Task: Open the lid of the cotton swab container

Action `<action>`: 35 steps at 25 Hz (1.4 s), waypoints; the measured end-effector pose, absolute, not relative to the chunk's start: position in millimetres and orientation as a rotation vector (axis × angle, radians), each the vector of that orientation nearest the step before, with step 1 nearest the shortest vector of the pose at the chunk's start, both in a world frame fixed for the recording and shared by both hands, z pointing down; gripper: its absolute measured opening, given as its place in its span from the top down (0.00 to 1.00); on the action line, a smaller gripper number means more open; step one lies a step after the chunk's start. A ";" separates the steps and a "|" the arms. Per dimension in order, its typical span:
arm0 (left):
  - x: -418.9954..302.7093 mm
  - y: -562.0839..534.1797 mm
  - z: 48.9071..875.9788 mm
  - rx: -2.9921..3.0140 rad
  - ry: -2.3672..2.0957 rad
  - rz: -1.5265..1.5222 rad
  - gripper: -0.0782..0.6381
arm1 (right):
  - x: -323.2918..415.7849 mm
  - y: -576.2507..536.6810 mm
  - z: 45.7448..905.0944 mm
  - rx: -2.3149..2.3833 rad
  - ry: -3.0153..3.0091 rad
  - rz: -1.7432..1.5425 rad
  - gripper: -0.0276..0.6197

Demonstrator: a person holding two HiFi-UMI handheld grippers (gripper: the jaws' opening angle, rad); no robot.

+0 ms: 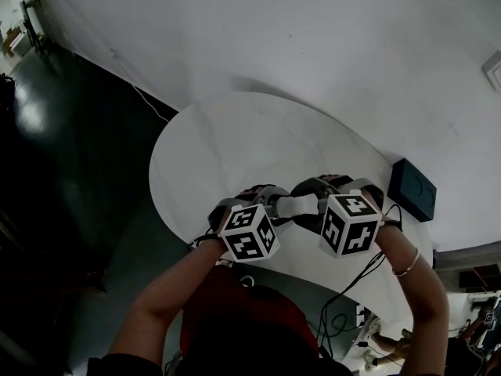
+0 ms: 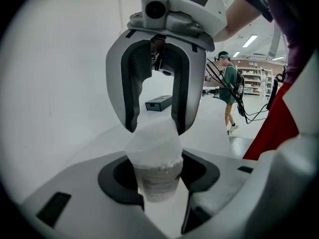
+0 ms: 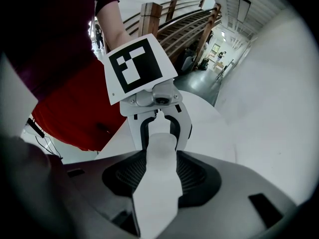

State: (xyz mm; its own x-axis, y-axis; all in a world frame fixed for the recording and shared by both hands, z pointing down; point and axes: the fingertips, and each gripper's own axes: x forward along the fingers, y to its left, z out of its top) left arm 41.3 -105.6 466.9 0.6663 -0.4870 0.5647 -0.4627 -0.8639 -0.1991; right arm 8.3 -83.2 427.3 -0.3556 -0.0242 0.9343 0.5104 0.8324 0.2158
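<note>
The left gripper [image 1: 274,207] is clamping the labelled translucent cotton swab container [image 2: 157,179] steady while the right gripper [image 1: 316,204] is grasping its frosted white lid [image 2: 152,139] to pull.

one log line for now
left gripper: shut on cotton swab container | right gripper: shut on lid | lid: on | over table

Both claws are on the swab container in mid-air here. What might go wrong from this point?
1. The left claw grips the container by its body and the right claw grips the lid, both held sideways above the table. If the lid releases with a jerk, the contents may spill.
2. The lid looks smooth and frosted, so the right claw might slip rather than open it.
</note>
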 end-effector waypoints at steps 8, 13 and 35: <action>35.8 -105.7 470.4 -2.871 0.844 -0.959 0.58 | 3.3 -89.1 417.0 -0.305 -1.895 -0.636 0.65; 30.2 -108.0 467.9 -2.919 0.899 -0.910 0.58 | -3.3 -97.2 406.1 -0.237 -1.937 -0.681 0.65; 21.8 -105.3 469.3 -2.954 0.907 -0.879 0.58 | -18.9 -121.4 393.0 -0.088 -2.052 -0.661 0.66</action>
